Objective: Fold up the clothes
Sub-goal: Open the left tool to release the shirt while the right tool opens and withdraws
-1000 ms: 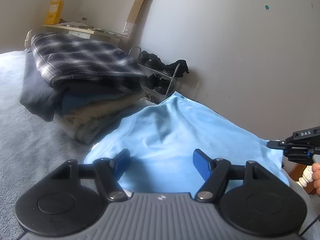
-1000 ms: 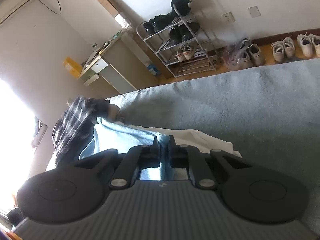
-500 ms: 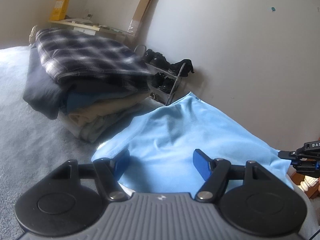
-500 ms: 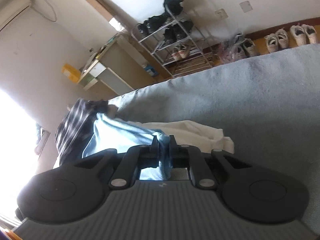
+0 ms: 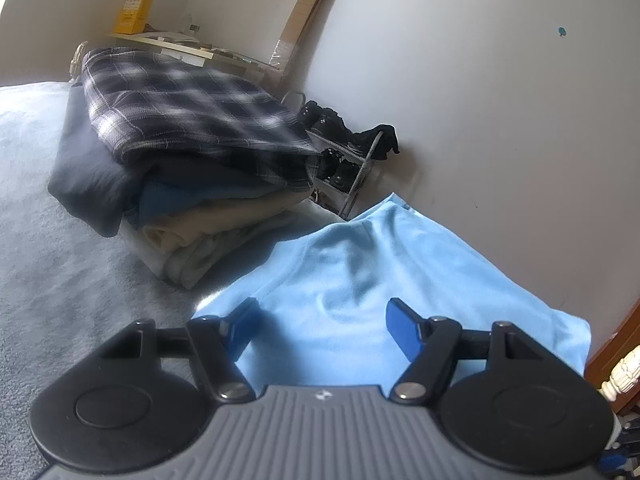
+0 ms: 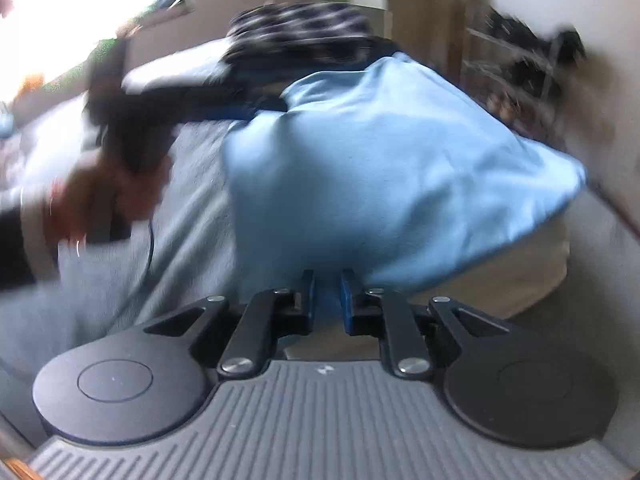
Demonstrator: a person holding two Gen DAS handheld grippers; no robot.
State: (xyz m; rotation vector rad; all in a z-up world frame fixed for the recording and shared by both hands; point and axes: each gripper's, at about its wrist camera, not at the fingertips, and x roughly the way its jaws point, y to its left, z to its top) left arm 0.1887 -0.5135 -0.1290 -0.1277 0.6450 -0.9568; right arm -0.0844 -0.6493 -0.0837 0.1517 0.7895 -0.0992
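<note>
The left gripper (image 5: 322,322) hung with its blue fingers (image 5: 402,330) wide apart over the light blue shirt (image 5: 384,292), gripping nothing; whether the pads touched the cloth could not be told. The shirt lay spread on the grey bed (image 5: 60,264), reaching toward the bed's far edge by the wall, its near part hidden behind the gripper body. Just beside it sat a pile (image 5: 188,160) of folded clothes with a plaid shirt (image 5: 188,112) on top; the lower layers were partly in shadow. A shoe rack (image 5: 348,160) stood beyond the bed edge, half hidden by the pile. The right wrist view was badly blurred. There the right gripper (image 6: 326,300) had its fingers close together with a narrow gap, blue cloth showing between them, but whether they pinched it could not be told. The shirt (image 6: 380,160) bulged over a whitish garment (image 6: 532,264) at the bed's right edge. At left a hand (image 6: 104,196) held the other gripper, smeared and cut off by the frame.
</note>
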